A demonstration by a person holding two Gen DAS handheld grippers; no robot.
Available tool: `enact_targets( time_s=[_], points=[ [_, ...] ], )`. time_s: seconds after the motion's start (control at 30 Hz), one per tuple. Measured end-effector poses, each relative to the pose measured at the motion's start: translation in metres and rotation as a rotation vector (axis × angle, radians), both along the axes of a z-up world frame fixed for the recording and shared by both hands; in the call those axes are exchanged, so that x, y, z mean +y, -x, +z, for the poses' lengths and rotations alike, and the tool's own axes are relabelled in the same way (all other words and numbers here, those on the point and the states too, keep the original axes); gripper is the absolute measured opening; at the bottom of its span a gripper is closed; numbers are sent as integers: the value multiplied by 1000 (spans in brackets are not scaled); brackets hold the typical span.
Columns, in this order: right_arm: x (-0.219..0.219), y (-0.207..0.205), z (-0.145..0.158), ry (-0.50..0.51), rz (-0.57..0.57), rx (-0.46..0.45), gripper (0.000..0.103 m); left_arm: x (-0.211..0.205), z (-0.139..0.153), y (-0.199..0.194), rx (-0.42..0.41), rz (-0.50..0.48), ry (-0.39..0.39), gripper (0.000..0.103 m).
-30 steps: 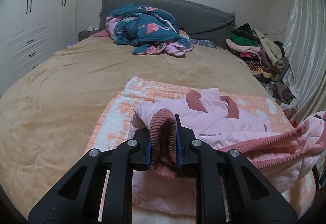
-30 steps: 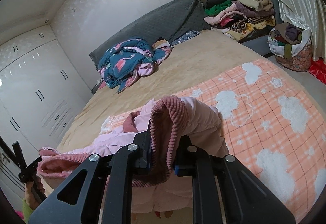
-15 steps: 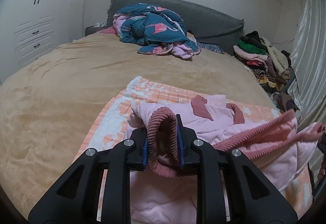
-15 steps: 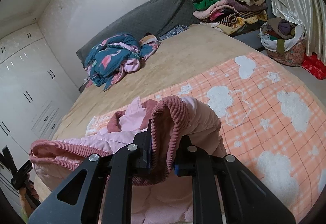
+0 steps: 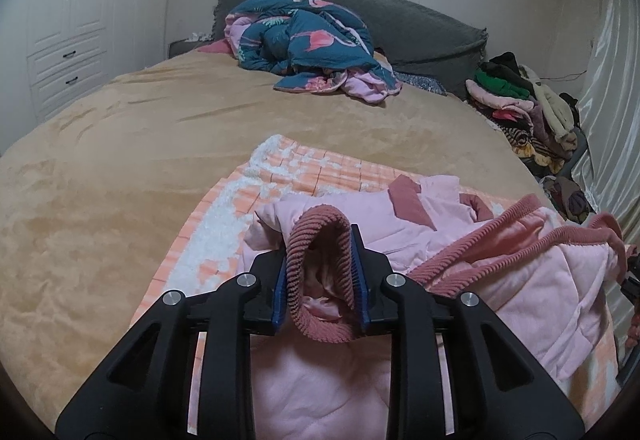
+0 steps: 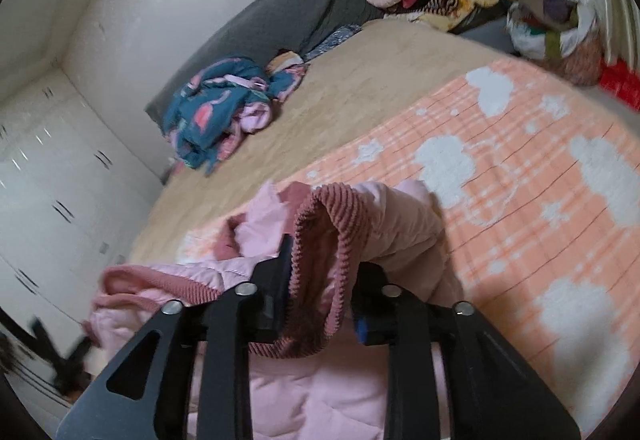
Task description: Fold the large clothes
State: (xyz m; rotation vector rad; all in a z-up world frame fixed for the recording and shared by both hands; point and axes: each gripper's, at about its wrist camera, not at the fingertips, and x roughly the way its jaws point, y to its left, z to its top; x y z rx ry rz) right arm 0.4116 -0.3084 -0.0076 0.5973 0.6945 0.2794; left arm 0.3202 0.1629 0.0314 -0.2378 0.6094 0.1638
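Both grippers have just been opening: left gripper [image 5: 320, 276] barely grips the pink jacket's [image 5: 420, 240] ribbed hem; right gripper [image 6: 320, 280] stands clear; released lower centre over the orange blanket [image 6: 520, 180], the fold may slump unevenly.

pink quilted jacket [image 5: 460, 240] | dusty-rose ribbed cuffs and hem | crumpled, partly lifted | on orange cloud-print blanket [image 6: 520, 180] | 6 o'clock, both views

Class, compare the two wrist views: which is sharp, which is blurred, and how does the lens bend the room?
Left wrist view: sharp, dim even light, pink jacket crisp. Right wrist view: motion-smeared, wardrobe handles streaked. Both: fisheye bowing, dark corners.
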Motion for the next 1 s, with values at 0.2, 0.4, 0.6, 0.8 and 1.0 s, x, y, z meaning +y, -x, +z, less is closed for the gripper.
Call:
enact_targets(
  time_s=[0.2, 0.4, 0.6, 0.8, 1.0],
  points=[
    [1, 9, 12, -26, 39, -80, 82, 4, -4, -5, 4, -1, 15, 20],
    [6, 15, 8, 175, 1, -91, 88, 2, -7, -10, 4, -1, -5, 30],
    [6, 14, -20, 334, -27, -18, 88, 0, -3, -10, -14, -10, -12, 35],
    [8, 19, -36, 397, -13, -9, 88, -8, 23, 6, -106, -30, -40, 80],
    [14, 24, -35, 500, 10, -43, 90, 2, 27, 20, -107, 30, -91, 94]
  ],
)
